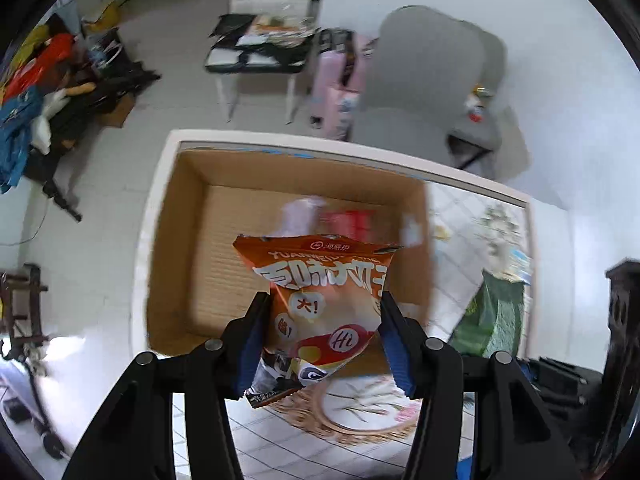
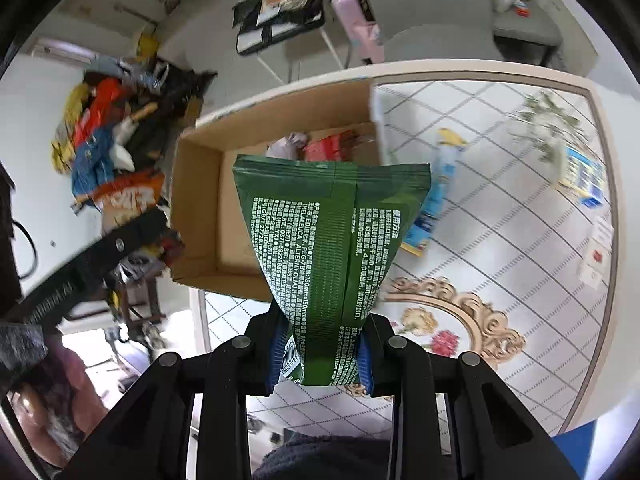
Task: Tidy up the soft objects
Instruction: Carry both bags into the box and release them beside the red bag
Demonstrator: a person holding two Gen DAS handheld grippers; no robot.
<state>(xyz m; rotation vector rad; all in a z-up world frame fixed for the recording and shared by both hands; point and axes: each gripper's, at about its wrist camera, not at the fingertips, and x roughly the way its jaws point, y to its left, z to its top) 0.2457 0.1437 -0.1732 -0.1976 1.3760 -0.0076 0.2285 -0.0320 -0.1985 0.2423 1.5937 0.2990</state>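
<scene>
The left gripper (image 1: 325, 334) is clamped on an orange snack bag (image 1: 320, 308), its blue-padded fingers (image 1: 251, 344) pressing the bag's two side edges. The bag stands with its long axis running away from the camera, its crimped far end over the open cardboard box (image 1: 188, 248). Large white Chinese characters cross its face, with "YUANWEI" in small letters above them, a round red logo near the top seam and a red patch reading "Hi" lower down. Inside the box, beyond the bag, lie a pale pinkish packet (image 1: 298, 212) and a red packet (image 1: 352, 218), both blurred. The box sits on a table with a tile-patterned cloth (image 1: 456, 280), and a green pack shows at the right edge of that view.

The right gripper (image 2: 322, 354) is closed on a green pouch (image 2: 332, 248), pinching its narrow near end so that the pouch fans wider toward its sealed far end. Its long axis also points away from the camera, toward the box (image 2: 192, 208), and it blocks much of the box's interior. The back panel carries dense white Chinese print; "MELALEUCA ALTERNIFOLIA" and "180mm" can be read, running sideways. The pale packet (image 2: 290, 144) and the red packet (image 2: 332, 146) peek over its top edge. On the cloth (image 2: 500, 220) to the right lie a blue and yellow packet (image 2: 432, 208) just beside the pouch and a small blue box (image 2: 584, 176) farther off. A heap of colourful bags (image 2: 104, 136) lies on the floor to the left of the table.
</scene>
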